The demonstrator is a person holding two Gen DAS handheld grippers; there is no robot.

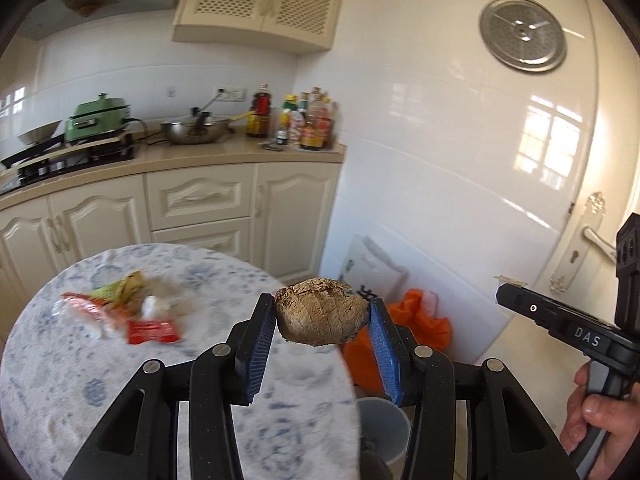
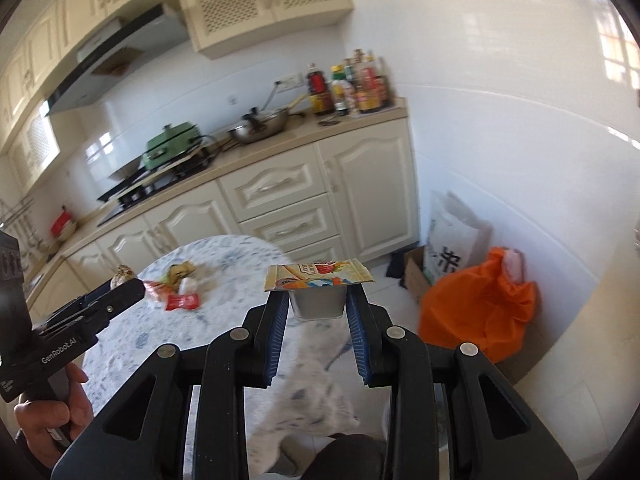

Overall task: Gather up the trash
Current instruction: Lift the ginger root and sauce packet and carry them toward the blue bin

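Holding, left gripper (image 1: 322, 322): your jaws pinch a brown crumpled wad (image 1: 320, 316), above the bench (image 1: 120, 380) edge.
Right gripper (image 2: 318, 312): jaws clamp a lidded cup (image 2: 318, 300).
Wrappers (image 1: 132, 312): bench, ten o'clock.

"DAS" was printed in white on the side of the right gripper (image 1: 505, 295), seen from the left wrist view. "GenRobot.AI" ran in white along the body of the left gripper (image 2: 127, 283), seen from the right wrist view. The white bag (image 2: 450, 240) on the floor by the wall carried a large black Chinese character, too blurred to read for sure. The cup (image 2: 318, 300) lid had colourful print, unreadable. The bottles' (image 2: 348, 88) labels were too small.
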